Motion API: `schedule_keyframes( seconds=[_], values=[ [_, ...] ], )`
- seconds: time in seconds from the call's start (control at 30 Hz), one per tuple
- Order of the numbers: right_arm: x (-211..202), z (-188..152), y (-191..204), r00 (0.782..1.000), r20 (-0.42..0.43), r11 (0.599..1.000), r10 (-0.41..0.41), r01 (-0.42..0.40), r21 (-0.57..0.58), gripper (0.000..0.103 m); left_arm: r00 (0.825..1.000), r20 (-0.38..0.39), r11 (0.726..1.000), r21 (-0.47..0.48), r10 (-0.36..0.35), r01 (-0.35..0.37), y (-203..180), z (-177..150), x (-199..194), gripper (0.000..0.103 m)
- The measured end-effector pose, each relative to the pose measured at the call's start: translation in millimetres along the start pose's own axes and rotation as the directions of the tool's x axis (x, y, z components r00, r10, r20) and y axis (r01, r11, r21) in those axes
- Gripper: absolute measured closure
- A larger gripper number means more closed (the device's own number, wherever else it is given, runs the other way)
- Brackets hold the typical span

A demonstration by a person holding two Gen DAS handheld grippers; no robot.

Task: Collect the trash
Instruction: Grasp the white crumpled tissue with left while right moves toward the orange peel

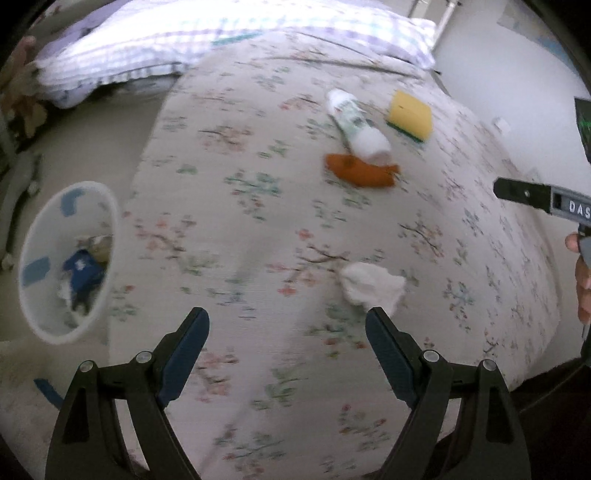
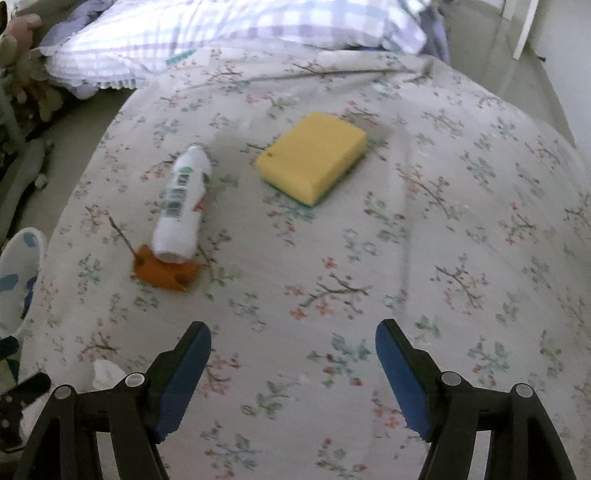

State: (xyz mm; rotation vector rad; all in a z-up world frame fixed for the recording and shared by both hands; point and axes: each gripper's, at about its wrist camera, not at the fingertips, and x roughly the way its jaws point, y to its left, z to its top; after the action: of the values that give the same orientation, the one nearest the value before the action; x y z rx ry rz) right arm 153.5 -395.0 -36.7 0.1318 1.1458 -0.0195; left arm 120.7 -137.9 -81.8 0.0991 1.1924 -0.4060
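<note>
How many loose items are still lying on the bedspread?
4. A crumpled white tissue lies just ahead of the left tool. Mid-bed, a white bottle rests on an orange scrap, with a yellow sponge beside them. Folds near the pillow could hide more.

Soft daylight, motion blur, fisheye-warped edges
</note>
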Motion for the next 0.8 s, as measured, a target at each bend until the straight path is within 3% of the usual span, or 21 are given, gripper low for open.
schedule_keyframes(
  seconds=[0.3,0.37,0.47,0.53,0.63,0.8],
  values=[
    [0,-9,-24,1.000,-0.013,1.000,-0.018,0.018,0.016,0.025,0.993,0.035,0.993,0.036,-0.111,0.109,-26,5,12,0.015],
    [0,-11,-28,1.000,-0.013,1.000,-0.022,0.022,0.021,0.025,0.992,0.036,0.992,0.041,-0.124,0.122,-30,8,15,0.021],
    [-1,-12,-34,1.000,-0.015,0.999,-0.025,0.025,0.033,0.026,0.994,0.018,0.993,0.049,-0.112,0.111,-35,9,23,0.039],
    [-1,-13,-36,1.000,-0.015,0.999,-0.027,0.027,0.037,0.026,0.995,0.003,0.993,0.056,-0.102,0.102,-36,9,28,0.060],
    [0,-14,-41,0.999,-0.018,0.999,-0.031,0.032,0.043,0.026,0.996,0.006,0.993,0.070,-0.091,0.091,-38,9,29,0.082],
    [3,-13,-44,0.999,-0.024,0.998,-0.030,0.031,0.054,0.026,0.995,0.035,0.994,0.051,-0.097,0.095,-31,14,17,0.087]
  ],
)
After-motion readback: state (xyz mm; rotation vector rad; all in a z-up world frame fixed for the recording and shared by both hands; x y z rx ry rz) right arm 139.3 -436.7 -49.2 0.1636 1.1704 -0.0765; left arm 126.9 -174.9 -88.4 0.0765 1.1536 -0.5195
